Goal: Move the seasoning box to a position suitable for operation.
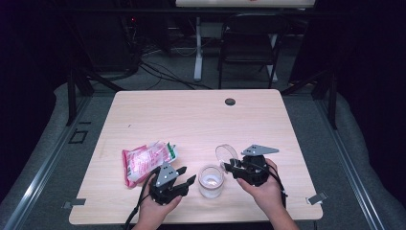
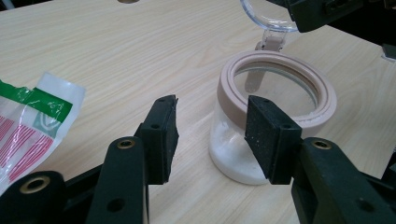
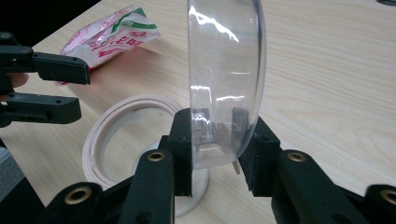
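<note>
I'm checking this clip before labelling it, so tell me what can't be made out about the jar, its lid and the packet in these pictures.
- jar: its near wall in the left gripper view sits behind the left gripper.
- clear lid: top cut off by the frame edge in the right gripper view; the right gripper covers its lower rim.
- packet: print too small to read in the high view; cut off at the left edge in the left gripper view.
- White contents: what they are cannot be told.

A light wooden desk (image 1: 191,120) with a dark round hole (image 1: 230,101) near its far edge. A red, white and green packet (image 1: 143,162) lies front left. Behind stands a black folding chair (image 1: 249,45).
</note>
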